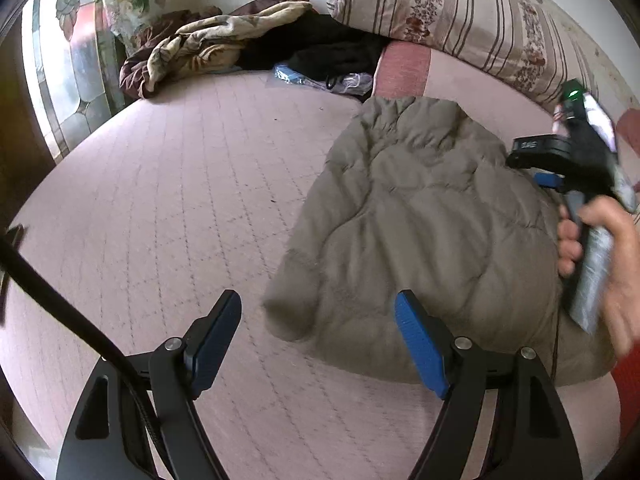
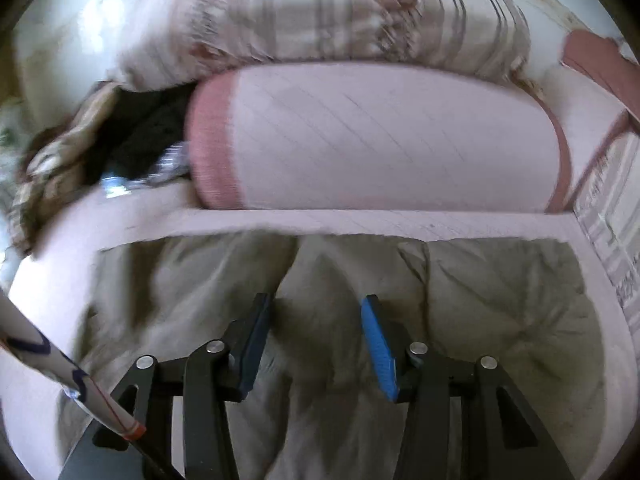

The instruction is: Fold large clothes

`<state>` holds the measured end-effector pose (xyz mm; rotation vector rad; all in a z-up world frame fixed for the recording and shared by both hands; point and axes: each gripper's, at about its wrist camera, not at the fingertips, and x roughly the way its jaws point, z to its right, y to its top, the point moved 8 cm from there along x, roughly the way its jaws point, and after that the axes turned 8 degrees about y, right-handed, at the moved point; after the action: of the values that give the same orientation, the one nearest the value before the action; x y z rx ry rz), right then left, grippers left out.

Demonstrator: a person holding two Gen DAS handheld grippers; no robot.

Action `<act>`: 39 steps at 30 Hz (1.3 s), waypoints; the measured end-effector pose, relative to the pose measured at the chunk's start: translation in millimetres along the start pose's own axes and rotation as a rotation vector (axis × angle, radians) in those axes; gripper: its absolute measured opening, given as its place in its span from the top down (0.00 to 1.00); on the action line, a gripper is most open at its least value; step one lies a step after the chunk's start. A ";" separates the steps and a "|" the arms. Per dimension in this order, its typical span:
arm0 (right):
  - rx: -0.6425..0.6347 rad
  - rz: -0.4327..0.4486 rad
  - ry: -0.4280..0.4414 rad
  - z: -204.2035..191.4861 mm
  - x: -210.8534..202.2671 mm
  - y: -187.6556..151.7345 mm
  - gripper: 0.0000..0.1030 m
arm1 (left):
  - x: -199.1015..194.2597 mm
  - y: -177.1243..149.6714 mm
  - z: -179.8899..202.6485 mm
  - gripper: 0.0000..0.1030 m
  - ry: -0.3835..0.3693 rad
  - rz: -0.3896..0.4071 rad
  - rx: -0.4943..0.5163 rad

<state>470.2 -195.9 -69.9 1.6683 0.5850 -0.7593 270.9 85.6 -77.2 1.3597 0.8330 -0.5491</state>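
Observation:
A puffy olive-grey jacket (image 1: 420,216) lies spread on the pink quilted bed (image 1: 180,200). My left gripper (image 1: 318,304) hangs open over the jacket's near left edge; its right blue pad (image 1: 420,344) overlaps the fabric and bare sheet shows between the fingers. A hand holds my right gripper (image 1: 536,166) above the jacket's far right side. In the right wrist view the right gripper (image 2: 316,302) stands with its jaws apart just over a raised ridge of the jacket (image 2: 500,300). The pads do not visibly press the cloth. That view is motion-blurred.
A pink bolster (image 2: 380,140) lies just beyond the jacket, with striped floral bedding (image 1: 460,12) behind it. A crumpled brown-and-cream blanket (image 1: 192,48), dark clothes (image 1: 332,48) and a plastic bag (image 1: 320,78) sit at the bed's far end. A window (image 1: 68,72) is at the left.

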 end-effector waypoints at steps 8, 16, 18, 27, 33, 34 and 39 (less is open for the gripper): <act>0.007 0.000 -0.079 15.0 37.0 -8.2 0.48 | 13.2 7.6 -21.5 0.24 -0.016 -0.036 -0.034; -0.104 0.047 0.037 -59.5 -17.4 6.3 0.45 | 11.7 6.5 -32.9 0.24 0.024 -0.029 -0.065; -0.159 0.005 0.053 -83.1 -4.0 -7.5 0.44 | 13.7 4.8 -32.9 0.24 0.029 -0.034 -0.057; -0.164 -0.068 0.029 -79.8 20.4 -14.6 0.30 | 14.5 5.4 -31.3 0.24 0.058 -0.019 -0.037; -0.069 0.009 -0.065 15.3 -25.9 -5.2 0.30 | 11.6 1.7 -32.6 0.24 0.062 -0.015 -0.040; -0.032 -0.006 -0.101 43.6 -26.6 -9.5 0.30 | 11.4 1.3 -32.5 0.24 0.065 -0.014 -0.037; 0.180 -0.025 -0.212 171.8 -44.6 -35.1 0.30 | 11.4 1.3 -32.2 0.24 0.070 -0.013 -0.036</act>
<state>385.0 -354.9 -83.0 1.7184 0.3981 -1.0175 272.4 118.8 -85.4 1.3481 0.9052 -0.4965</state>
